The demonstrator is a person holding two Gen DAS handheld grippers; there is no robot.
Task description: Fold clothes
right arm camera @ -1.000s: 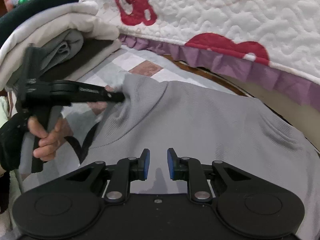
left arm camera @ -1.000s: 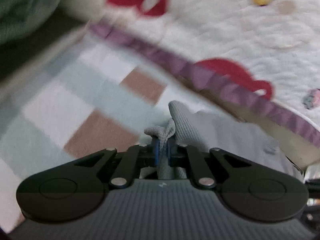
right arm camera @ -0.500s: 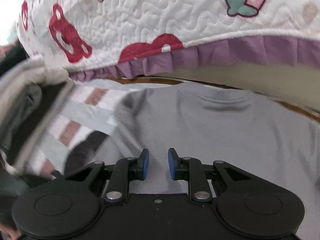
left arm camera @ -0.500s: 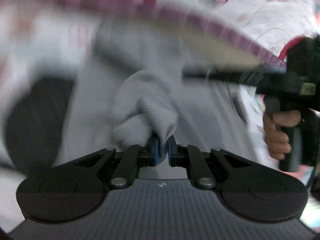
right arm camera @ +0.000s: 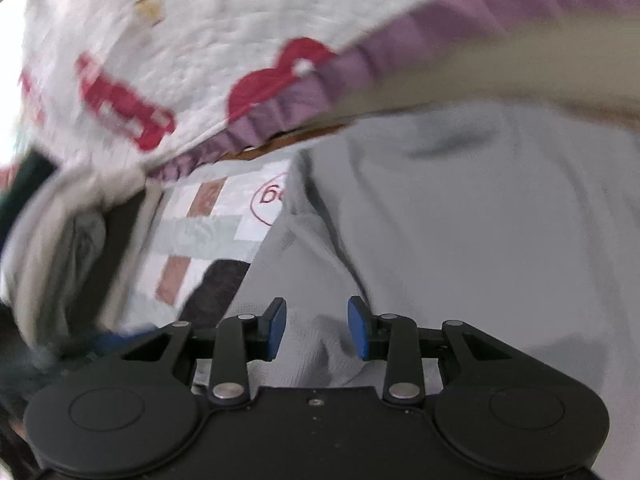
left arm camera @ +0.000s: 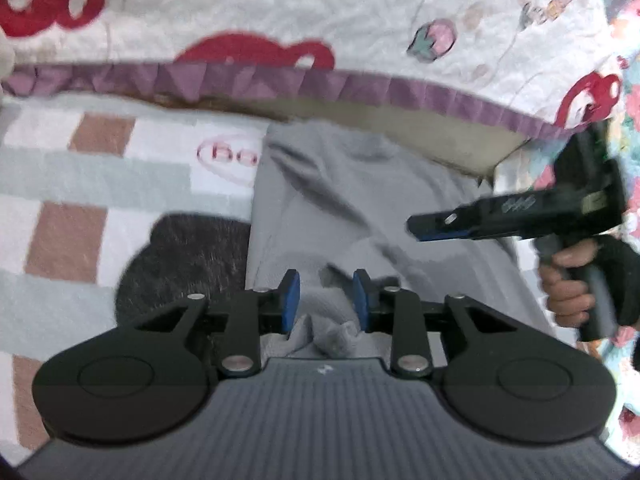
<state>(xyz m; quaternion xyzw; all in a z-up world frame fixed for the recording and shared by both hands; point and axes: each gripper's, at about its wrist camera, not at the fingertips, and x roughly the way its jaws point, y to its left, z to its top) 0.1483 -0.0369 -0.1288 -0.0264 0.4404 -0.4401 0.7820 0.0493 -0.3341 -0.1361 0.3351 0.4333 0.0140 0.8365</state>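
The grey shirt lies spread on the checked blanket, its collar toward the purple-frilled edge of the quilt. The left gripper tilts down over the shirt's near part; its jaws have just been opening, and a bunched fold of grey cloth sits between the blue pads, which seem to stand clear of it, though the blur leaves that uncertain. The right gripper, gripped by a hand in a dark fingerless glove, reaches in from the right and also tilts down over the shirt; its jaws have just been opening too, apart around a raised fold without pressing it.
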